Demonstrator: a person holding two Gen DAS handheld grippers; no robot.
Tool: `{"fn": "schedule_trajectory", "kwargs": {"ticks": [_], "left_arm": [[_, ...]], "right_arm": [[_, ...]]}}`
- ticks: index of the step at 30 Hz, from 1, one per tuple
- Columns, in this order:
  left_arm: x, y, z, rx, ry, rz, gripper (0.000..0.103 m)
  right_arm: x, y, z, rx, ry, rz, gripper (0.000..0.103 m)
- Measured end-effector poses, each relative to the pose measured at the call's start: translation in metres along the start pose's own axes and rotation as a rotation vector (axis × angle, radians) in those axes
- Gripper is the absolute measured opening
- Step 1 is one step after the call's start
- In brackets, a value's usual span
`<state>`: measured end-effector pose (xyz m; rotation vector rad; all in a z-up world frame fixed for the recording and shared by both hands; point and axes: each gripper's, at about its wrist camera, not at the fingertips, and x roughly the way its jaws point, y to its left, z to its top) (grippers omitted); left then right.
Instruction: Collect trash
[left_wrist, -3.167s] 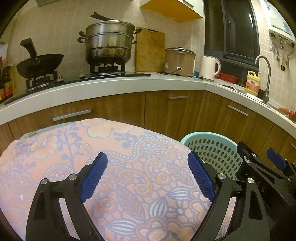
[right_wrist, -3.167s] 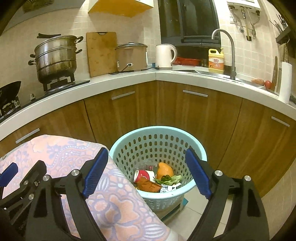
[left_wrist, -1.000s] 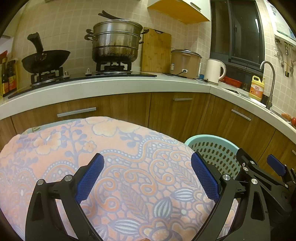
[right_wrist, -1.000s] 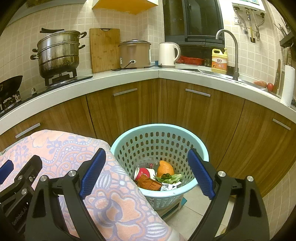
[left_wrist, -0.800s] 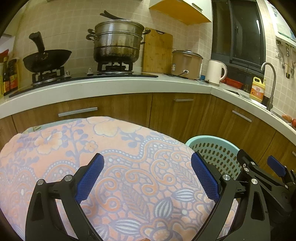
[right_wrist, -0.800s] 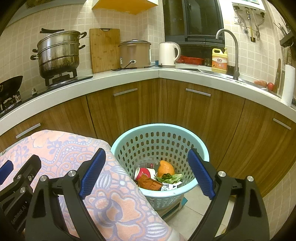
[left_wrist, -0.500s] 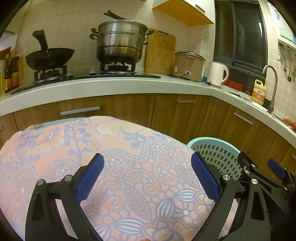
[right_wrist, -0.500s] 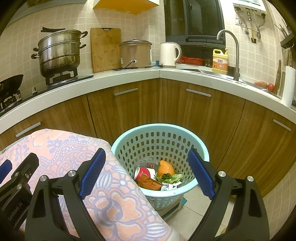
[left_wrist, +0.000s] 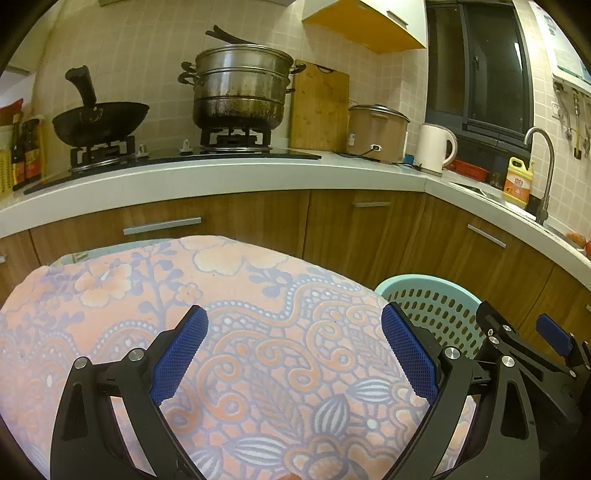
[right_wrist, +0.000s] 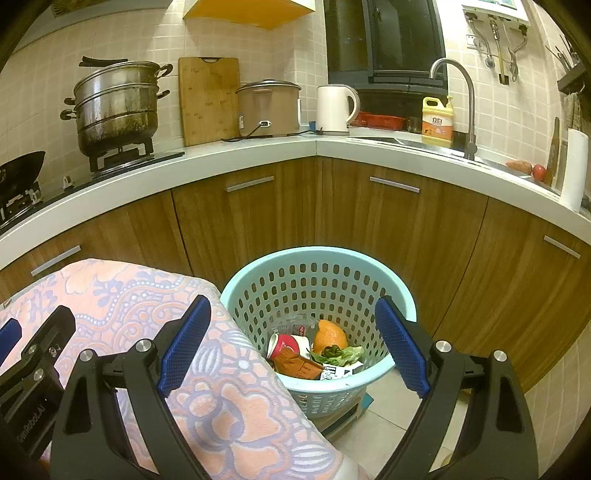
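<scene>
Left wrist view: the left gripper (left_wrist: 293, 354) hangs over a floral cloth (left_wrist: 236, 317) covering the desk, jaws spread wide with nothing between them. The turquoise laundry basket (left_wrist: 436, 306) stands just beside the cloth's right edge.

Right wrist view: the right gripper (right_wrist: 293, 345) hovers above the basket (right_wrist: 317, 258), jaws spread and empty. Inside lie the trash: an orange peel (right_wrist: 330, 336), a red paper cup (right_wrist: 286, 345), green leaves (right_wrist: 341, 355) and a brown wrapper (right_wrist: 297, 367).

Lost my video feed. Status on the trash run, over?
Left claw and right claw open, empty. Trash sits in blue basket: orange peel, red cup, greens. Patterned cloth bare.
</scene>
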<state>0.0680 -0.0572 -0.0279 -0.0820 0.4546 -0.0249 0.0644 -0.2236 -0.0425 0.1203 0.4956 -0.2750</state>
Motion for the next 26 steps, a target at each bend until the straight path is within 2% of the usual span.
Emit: {"fn": "schedule_trajectory", "kwargs": {"ticks": [7, 16, 21, 26], "left_arm": [[-0.0023, 0.0024, 0.0012, -0.007, -0.011, 0.000, 0.096], [-0.0062, -0.0050, 0.0001, 0.032, -0.034, 0.008, 0.096], [-0.0001, -0.0047, -0.0001, 0.031, 0.006, 0.026, 0.096], [0.0003, -0.0045, -0.0002, 0.029, 0.006, 0.024, 0.096]], "right_arm": [[-0.0001, -0.0003, -0.0003, -0.003, 0.000, -0.001, 0.086], [0.0011, -0.0007, -0.0013, -0.001, 0.002, -0.003, 0.086], [0.0004, 0.0000, -0.0010, -0.003, -0.001, -0.004, 0.088], [0.0006, -0.0003, -0.0010, -0.003, 0.000, -0.007, 0.089]]}}
